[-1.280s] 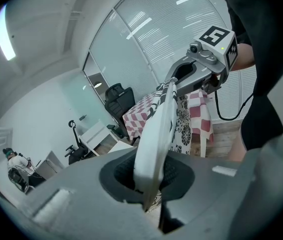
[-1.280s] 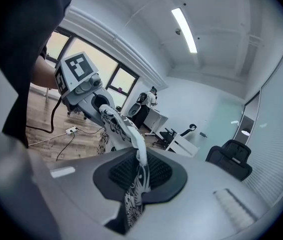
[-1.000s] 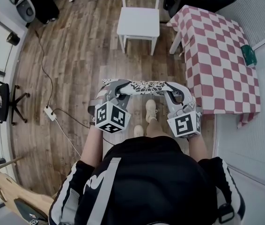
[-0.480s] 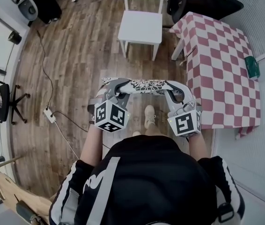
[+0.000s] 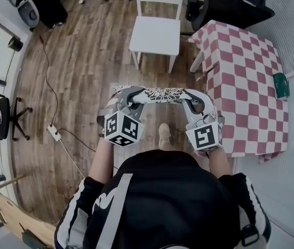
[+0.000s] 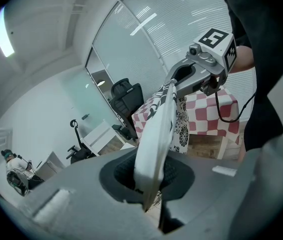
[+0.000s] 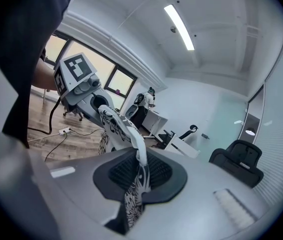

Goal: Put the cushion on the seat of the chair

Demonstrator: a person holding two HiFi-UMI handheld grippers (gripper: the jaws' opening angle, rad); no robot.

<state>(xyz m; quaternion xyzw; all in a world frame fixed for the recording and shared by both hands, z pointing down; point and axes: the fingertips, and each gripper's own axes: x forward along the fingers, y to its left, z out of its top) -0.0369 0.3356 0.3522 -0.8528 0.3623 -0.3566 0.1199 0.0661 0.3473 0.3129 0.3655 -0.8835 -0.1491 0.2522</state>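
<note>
Between my claws hangs the floral cushion (image 5: 162,95), left gripper (image 5: 128,96) and right gripper (image 5: 191,99) each pinching one end. Carry step, I'd say. White chair (image 5: 155,35) sits well ahead; next: approach, lower onto seat.

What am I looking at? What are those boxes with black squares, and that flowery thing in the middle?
No robot here: a person holds a hand tool with a claw in each hand. The boxes with black squares are parts of those tools. The picture from above comes from a camera on the person's head, looking down at a wooden floor. The other two come from small cameras riding on each tool, looking along its claw. The flowery thing is a flat cushion. The left claw is shut on one end and the right claw on the other. Ahead stands a white chair with a bare seat, where the cushion should go. Beside it is a table with a red and white checked cloth.
</note>
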